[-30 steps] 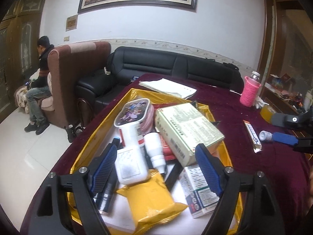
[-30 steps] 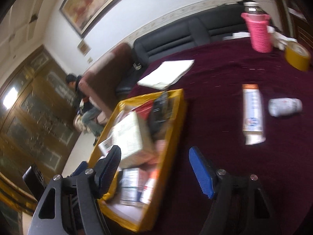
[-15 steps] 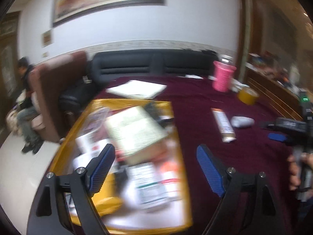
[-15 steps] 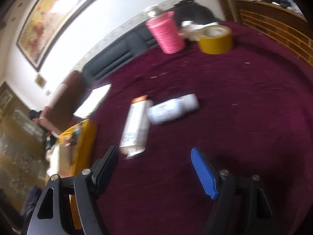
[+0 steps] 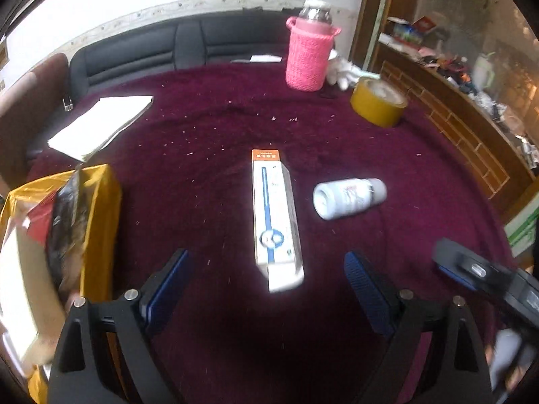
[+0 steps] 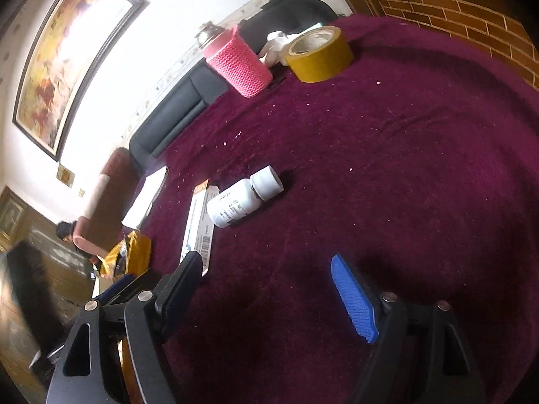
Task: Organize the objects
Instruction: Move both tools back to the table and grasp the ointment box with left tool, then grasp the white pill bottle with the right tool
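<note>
My left gripper (image 5: 266, 282) hangs over the dark red tablecloth (image 5: 209, 134) with its jaws wide open, holding nothing. The long white box (image 5: 274, 215) lies flat just in front of it — right in line with the gap. The small white bottle (image 5: 348, 198) lies on its side just right of the box. My right gripper (image 6: 266, 286) is wide open and empty too, with the bottle in front of it. The yellow tray (image 5: 101, 208) sits at the left, full of things.

Black triangular-cutout frames, silver screws, ribbed blue pads (image 5: 365, 289) inside.
</note>
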`<act>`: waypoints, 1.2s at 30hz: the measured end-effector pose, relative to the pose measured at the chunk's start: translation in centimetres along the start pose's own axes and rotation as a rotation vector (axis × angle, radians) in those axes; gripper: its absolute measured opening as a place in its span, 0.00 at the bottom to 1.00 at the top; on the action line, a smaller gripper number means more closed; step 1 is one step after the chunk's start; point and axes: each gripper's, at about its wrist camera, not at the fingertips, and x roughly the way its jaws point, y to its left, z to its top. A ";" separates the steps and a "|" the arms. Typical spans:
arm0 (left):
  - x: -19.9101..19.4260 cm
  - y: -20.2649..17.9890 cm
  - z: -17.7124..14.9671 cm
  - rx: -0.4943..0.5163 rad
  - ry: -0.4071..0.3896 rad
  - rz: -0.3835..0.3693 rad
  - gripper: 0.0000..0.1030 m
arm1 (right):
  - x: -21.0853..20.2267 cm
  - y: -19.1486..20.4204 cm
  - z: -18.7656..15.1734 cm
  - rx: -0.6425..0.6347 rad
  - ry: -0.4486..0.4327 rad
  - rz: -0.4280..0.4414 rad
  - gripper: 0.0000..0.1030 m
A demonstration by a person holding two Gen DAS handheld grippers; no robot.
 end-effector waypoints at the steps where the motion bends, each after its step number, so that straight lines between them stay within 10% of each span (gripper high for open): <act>1: 0.6 -0.1 0.2 0.000 0.006 0.006 0.88 | -0.1 -0.2 0.0 0.015 0.000 0.004 0.81; 7: 5.1 -0.8 2.1 0.009 0.065 0.046 0.86 | -0.4 -0.2 0.2 0.029 -0.011 0.019 0.81; 10: 6.4 -0.4 2.1 -0.017 0.093 0.042 0.36 | -0.4 -0.2 0.3 0.023 -0.017 0.014 0.81; 12: 6.1 -0.2 1.5 -0.012 0.077 0.058 0.24 | -0.3 -0.2 0.3 0.012 -0.021 0.000 0.81; 21: -0.9 1.9 -7.9 -0.029 0.028 0.038 0.22 | 0.1 0.8 1.3 -0.083 -0.057 -0.024 0.81; 36: -1.4 3.5 -8.2 -0.033 -0.019 0.009 0.22 | 9.9 4.3 8.9 -0.239 0.045 -0.023 0.82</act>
